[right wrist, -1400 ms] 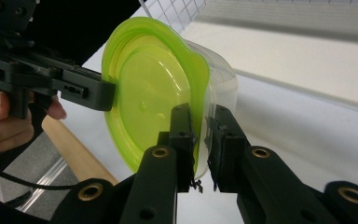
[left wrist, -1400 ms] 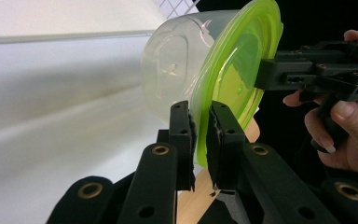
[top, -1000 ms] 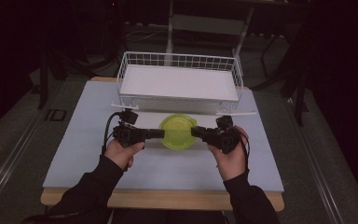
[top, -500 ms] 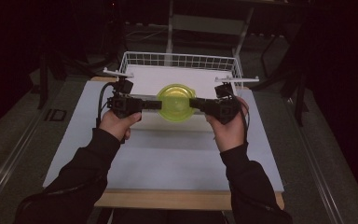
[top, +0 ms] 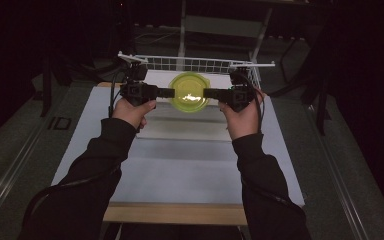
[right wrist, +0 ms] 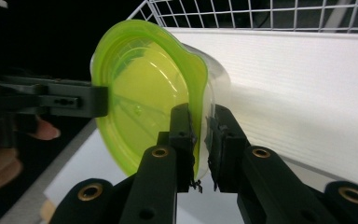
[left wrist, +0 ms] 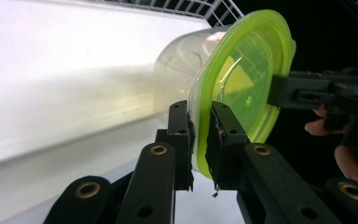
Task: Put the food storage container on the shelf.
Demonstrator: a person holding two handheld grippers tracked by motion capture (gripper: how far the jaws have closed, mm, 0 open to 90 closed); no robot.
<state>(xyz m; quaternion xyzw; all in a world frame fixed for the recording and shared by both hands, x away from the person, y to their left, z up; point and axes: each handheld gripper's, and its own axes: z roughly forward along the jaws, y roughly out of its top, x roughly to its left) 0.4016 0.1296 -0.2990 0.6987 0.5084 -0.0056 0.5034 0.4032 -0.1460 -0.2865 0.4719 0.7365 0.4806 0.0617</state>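
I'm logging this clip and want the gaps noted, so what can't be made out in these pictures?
- Container: whether anything is inside; high view too small, and the green lid covers it in both gripper views.
- Wire basket: its floor, hidden by the container and both tongs, left and right, in the high view.
- Room beyond the table: too dark.
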